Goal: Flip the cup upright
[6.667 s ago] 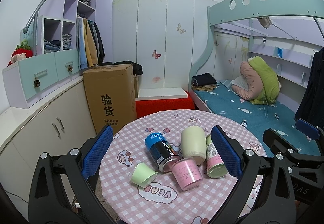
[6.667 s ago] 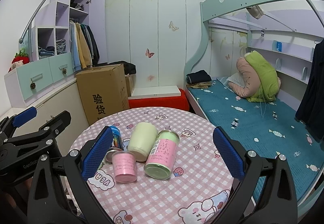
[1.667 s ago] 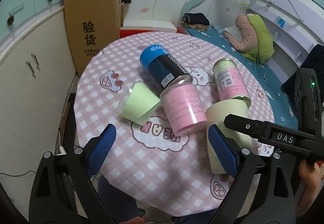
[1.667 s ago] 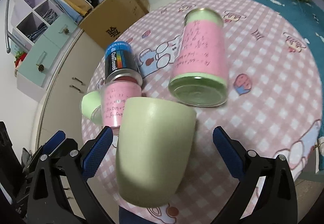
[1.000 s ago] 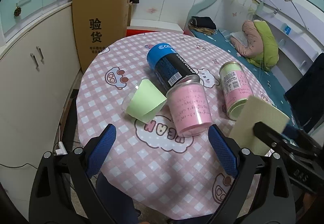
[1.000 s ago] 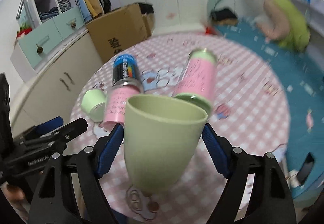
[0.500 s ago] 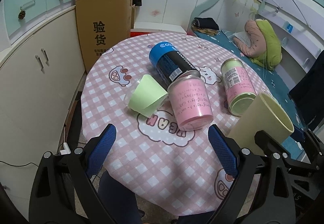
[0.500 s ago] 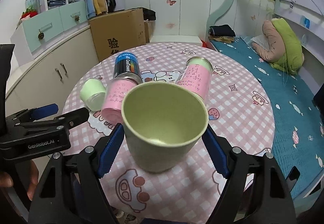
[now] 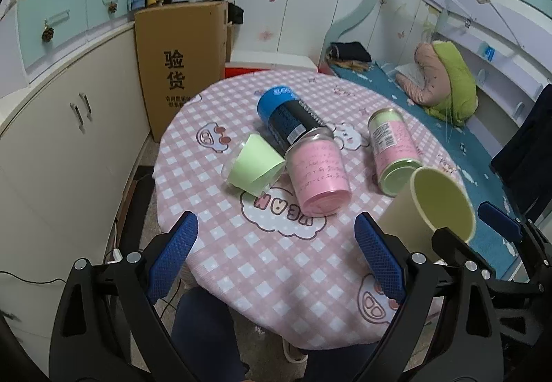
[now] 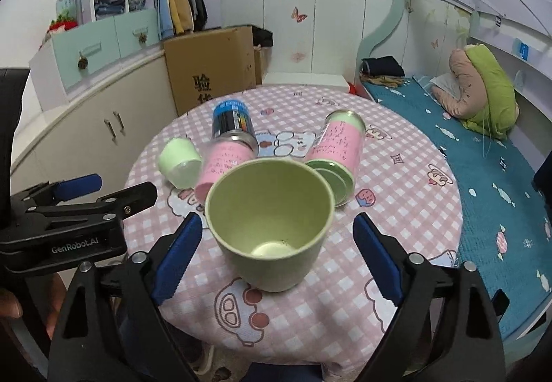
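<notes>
A pale green cup (image 10: 270, 226) stands upright, mouth up, on the pink checked round table (image 10: 396, 195) near its front edge. My right gripper (image 10: 272, 254) is open, its blue pads on either side of the cup with gaps to both. The cup also shows in the left wrist view (image 9: 431, 206) at the right. My left gripper (image 9: 274, 257) is open and empty over the table's near left edge. A small light green cup (image 9: 253, 166) lies on its side at the table's left.
A blue-black can (image 9: 289, 119), a pink jar (image 9: 319, 175) and a pink-green can (image 9: 393, 147) lie on their sides mid-table. A cardboard box (image 9: 181, 57) and cabinets stand to the left, a bunk bed (image 10: 483, 140) to the right.
The right gripper has turned the pale green cup mouth up, set it down on the table and opened its jaws off it. The left gripper has drawn back a little.
</notes>
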A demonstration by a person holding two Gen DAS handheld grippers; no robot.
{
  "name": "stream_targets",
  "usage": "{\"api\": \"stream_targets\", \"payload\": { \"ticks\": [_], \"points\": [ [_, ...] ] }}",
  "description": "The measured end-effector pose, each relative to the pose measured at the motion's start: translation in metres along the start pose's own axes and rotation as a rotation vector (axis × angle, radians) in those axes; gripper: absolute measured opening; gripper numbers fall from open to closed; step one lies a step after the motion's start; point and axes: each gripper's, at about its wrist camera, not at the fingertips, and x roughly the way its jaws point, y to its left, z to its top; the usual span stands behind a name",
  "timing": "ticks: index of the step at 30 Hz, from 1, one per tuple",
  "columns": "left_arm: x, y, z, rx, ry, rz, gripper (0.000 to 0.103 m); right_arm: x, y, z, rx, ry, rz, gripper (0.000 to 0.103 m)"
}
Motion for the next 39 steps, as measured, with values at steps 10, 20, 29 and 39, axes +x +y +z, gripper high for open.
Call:
{"api": "stream_targets", "payload": {
  "ticks": [10, 20, 29, 39],
  "points": [
    [-0.057, -0.024, 0.000, 0.046, -0.124, 0.000, 0.092, -0.051, -0.011, 0.002, 0.032, -0.115, -0.027, 0.091],
    [-0.102, -0.051, -0.010, 0.090, -0.258, 0.043, 0.093, -0.106, -0.019, -0.003, 0.005, -0.266, -0.137, 0.095],
    [-0.119, -0.073, -0.017, 0.146, -0.321, 0.057, 0.094, -0.130, -0.028, -0.010, 0.028, -0.330, -0.158, 0.095],
    [-0.129, -0.083, -0.019, 0.155, -0.376, 0.060, 0.095, -0.142, -0.031, -0.013, 0.029, -0.365, -0.165, 0.095]
  ]
}}
